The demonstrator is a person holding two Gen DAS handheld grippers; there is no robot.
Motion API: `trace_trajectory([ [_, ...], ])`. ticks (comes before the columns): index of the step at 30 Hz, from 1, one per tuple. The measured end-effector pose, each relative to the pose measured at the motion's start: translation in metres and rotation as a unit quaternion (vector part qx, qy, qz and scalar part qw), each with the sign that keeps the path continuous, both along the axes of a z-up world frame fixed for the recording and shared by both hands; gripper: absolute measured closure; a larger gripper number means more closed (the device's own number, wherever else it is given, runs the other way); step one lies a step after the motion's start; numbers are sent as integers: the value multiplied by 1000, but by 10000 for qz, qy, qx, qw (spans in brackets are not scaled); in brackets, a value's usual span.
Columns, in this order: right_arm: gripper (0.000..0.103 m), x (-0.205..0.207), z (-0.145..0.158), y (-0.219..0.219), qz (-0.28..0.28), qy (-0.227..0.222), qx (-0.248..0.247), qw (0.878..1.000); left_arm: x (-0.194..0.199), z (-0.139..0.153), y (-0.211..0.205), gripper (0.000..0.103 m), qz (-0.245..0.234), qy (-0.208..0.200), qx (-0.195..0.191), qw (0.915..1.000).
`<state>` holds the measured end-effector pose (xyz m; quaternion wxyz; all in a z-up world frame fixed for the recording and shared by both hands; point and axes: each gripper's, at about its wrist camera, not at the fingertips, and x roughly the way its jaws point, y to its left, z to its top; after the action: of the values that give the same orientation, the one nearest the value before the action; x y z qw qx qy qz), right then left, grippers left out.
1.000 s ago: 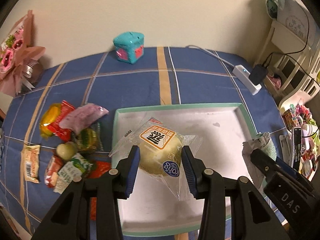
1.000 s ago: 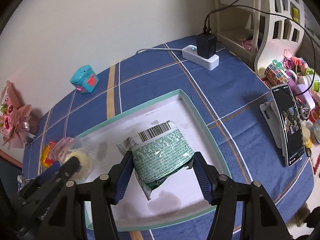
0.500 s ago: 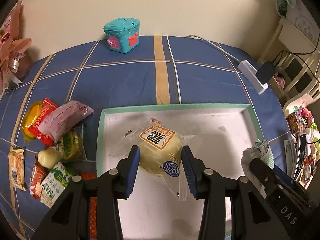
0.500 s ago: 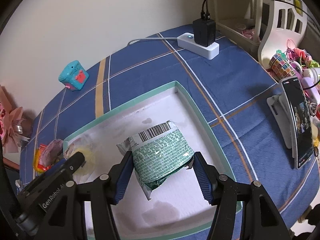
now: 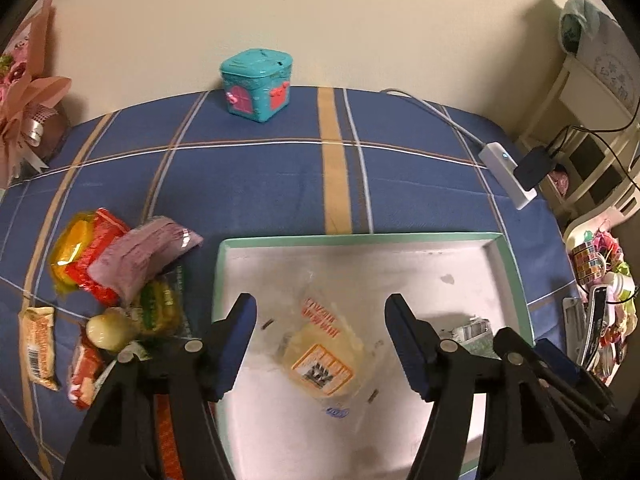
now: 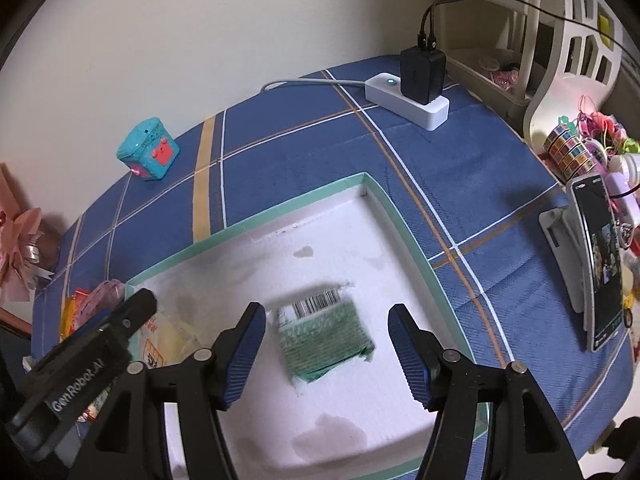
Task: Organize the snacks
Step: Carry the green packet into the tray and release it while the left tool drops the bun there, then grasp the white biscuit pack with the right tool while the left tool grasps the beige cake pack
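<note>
We look down on a worktop (image 5: 280, 184) covered with a blue plaid cloth, set against a cream wall, with a teal toy box (image 5: 257, 79) at the far edge and a white power strip (image 6: 408, 100) carrying a black charger toward the right. A phone (image 6: 600, 260) leans on a stand at the right side.

A white tray (image 5: 360, 256) with a mint-green rim lies in the middle. Our left tool (image 5: 322, 344) hangs above it with its blue-padded fingers spread wide and gripping nothing; the wrapped bun (image 5: 320, 360) with the orange label lies flat on the tray floor between and below them, blurred. Our right tool (image 6: 326, 350) is likewise spread wide and empty, and the green packet (image 6: 326, 340) with its barcode facing up lies on the tray between its fingers, also blurred.

Left of the tray, on the cloth, we see a heap of snacks (image 5: 116, 280): a red and yellow bag, a purple bag, a green-labelled pack, and small packets nearer us.
</note>
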<state>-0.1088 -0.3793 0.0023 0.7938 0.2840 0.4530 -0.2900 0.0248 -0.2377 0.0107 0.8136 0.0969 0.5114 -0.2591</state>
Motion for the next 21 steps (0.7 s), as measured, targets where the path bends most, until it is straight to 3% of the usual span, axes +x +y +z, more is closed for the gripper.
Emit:
trace_trajectory([
  [3, 30, 0, 4, 2, 7, 78, 7, 10000, 3, 4, 8, 25, 113, 53, 161, 9998],
  [11, 2, 1, 8, 13, 38, 312, -4, 9995, 13, 4, 38, 10, 502, 89, 455, 9977],
  [21, 0, -1, 22, 32, 164, 260, -175, 9994, 5, 1, 66, 6, 591, -112, 805, 9949],
])
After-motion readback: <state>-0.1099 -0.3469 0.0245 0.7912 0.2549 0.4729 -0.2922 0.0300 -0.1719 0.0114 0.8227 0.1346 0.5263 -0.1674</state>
